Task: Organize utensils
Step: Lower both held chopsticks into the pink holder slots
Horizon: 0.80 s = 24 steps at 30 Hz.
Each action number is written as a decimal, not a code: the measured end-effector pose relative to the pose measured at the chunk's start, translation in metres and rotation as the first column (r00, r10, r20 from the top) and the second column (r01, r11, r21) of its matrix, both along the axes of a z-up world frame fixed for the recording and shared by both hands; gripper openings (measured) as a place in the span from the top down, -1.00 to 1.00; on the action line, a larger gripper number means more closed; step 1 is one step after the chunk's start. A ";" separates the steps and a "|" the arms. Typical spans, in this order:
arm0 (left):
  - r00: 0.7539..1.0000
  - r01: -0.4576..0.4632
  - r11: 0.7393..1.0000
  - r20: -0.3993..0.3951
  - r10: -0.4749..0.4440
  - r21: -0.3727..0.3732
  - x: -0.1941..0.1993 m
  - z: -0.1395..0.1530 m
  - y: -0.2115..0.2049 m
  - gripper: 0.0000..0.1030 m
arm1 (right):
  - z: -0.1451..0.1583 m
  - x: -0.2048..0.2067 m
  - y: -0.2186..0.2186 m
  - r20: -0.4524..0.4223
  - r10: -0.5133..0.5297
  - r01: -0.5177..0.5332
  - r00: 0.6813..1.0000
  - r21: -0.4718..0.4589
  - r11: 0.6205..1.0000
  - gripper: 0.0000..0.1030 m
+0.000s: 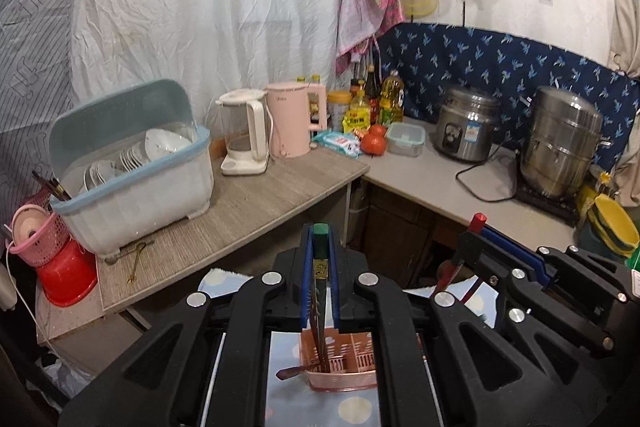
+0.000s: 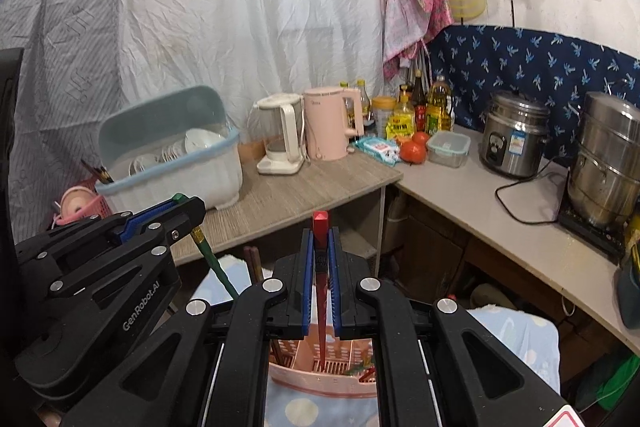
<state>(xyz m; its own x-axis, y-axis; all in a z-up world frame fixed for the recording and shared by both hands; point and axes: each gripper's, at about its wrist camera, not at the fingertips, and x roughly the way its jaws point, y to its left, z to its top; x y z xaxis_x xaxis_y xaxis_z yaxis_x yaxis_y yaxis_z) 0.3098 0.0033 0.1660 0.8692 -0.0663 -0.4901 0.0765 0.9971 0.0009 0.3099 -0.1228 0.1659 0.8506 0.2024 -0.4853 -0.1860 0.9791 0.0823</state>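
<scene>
Green chopstick was clamped between the closed pads of the left gripper, tip hanging down into the pink slotted utensil basket on the dotted blue cloth. Red chopstick was clamped likewise in the right gripper, point reaching into the same basket. A dark-handled utensil was seen lying across the basket's left rim.

Step judged as the drop-off: both chopsticks positioned over the basket, not yet released. Next move calls for the tips to be lowered well inside one compartment and the jaws then parted, one side at a time, so neither stick gets tipped out. Fork and spoon beside the dish rack were left for collection.
</scene>
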 end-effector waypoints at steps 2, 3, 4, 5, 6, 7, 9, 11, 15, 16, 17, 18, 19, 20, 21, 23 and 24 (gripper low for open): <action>1.000 -0.003 1.000 -0.025 0.003 0.001 0.005 -0.013 0.000 0.87 | -0.012 0.003 0.001 -0.017 -0.004 0.003 1.000 -0.012 1.000 0.86; 0.999 -0.007 1.000 -0.037 0.007 0.001 0.007 -0.020 0.001 0.87 | -0.018 0.004 0.001 -0.028 -0.005 0.004 1.000 -0.015 1.000 0.86; 0.999 -0.011 1.000 -0.048 0.011 0.000 0.008 -0.025 0.002 0.87 | -0.024 0.005 0.000 -0.036 -0.006 0.006 0.999 -0.015 1.000 0.86; 0.998 -0.015 1.000 -0.055 0.015 -0.002 0.009 -0.029 0.002 0.87 | -0.028 0.006 -0.001 -0.046 -0.008 0.008 0.999 -0.013 1.000 0.86; 0.998 -0.018 1.000 -0.064 0.018 -0.004 0.010 -0.034 0.004 0.87 | -0.032 0.006 -0.002 -0.051 -0.010 0.010 0.999 -0.011 1.000 0.86; 0.997 -0.020 1.000 -0.073 0.020 -0.003 0.011 -0.038 0.005 0.87 | -0.035 0.006 -0.003 -0.058 -0.014 0.013 0.998 -0.013 1.000 0.86; 0.996 -0.024 1.000 -0.084 0.023 -0.004 0.013 -0.044 0.006 0.87 | -0.042 0.007 -0.004 -0.071 -0.017 0.016 0.997 -0.017 1.000 0.86; 0.995 -0.026 1.000 -0.095 0.026 -0.005 0.014 -0.049 0.007 0.87 | -0.047 0.006 -0.004 -0.079 -0.021 0.019 0.997 -0.023 1.000 0.86; 0.994 -0.028 1.000 -0.105 0.028 -0.003 0.013 -0.054 0.006 0.87 | -0.055 0.005 -0.004 -0.093 -0.025 0.022 0.995 -0.030 0.999 0.86; 0.994 -0.029 1.000 -0.107 0.029 -0.001 0.012 -0.055 0.005 0.87 | -0.057 0.005 -0.004 -0.096 -0.026 0.023 0.995 -0.034 0.999 0.86; 0.994 -0.029 1.000 -0.109 0.028 -0.001 0.011 -0.056 0.005 0.87 | -0.059 0.005 -0.004 -0.101 -0.026 0.022 0.995 -0.037 0.999 0.86; 0.993 -0.030 1.000 -0.112 0.030 0.002 0.011 -0.057 0.005 0.87 | -0.060 0.005 -0.004 -0.105 -0.026 0.022 0.994 -0.036 0.999 0.86; 0.993 -0.030 1.000 -0.114 0.030 0.001 0.010 -0.057 0.005 0.87 | -0.060 0.004 -0.004 -0.106 -0.028 0.024 0.994 -0.036 0.999 0.85; 0.993 -0.030 1.000 -0.116 0.030 0.002 0.009 -0.058 0.005 0.87 | -0.061 0.003 -0.004 -0.105 -0.029 0.026 0.994 -0.038 0.999 0.85; 0.993 -0.030 1.000 -0.116 0.031 0.004 0.009 -0.058 0.004 0.87 | -0.061 0.002 -0.004 -0.105 -0.031 0.027 0.994 -0.040 0.999 0.84; 0.993 -0.036 0.999 -0.109 0.036 0.009 0.006 -0.057 0.004 0.83 | -0.060 -0.002 -0.005 -0.093 -0.044 0.040 0.995 -0.042 0.998 0.65; 0.993 -0.043 0.999 -0.105 0.044 0.012 0.005 -0.057 0.004 0.78 | -0.060 -0.004 -0.006 -0.086 -0.051 0.047 0.995 -0.040 0.998 0.41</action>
<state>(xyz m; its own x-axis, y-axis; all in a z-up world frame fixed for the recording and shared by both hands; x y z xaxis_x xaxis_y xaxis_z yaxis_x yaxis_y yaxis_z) 0.3146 0.0071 0.1089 0.8146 -0.0246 -0.5795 0.0334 0.9994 0.0045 0.3056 -0.1286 0.1060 0.8134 0.1417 -0.5642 -0.1316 0.9896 0.0588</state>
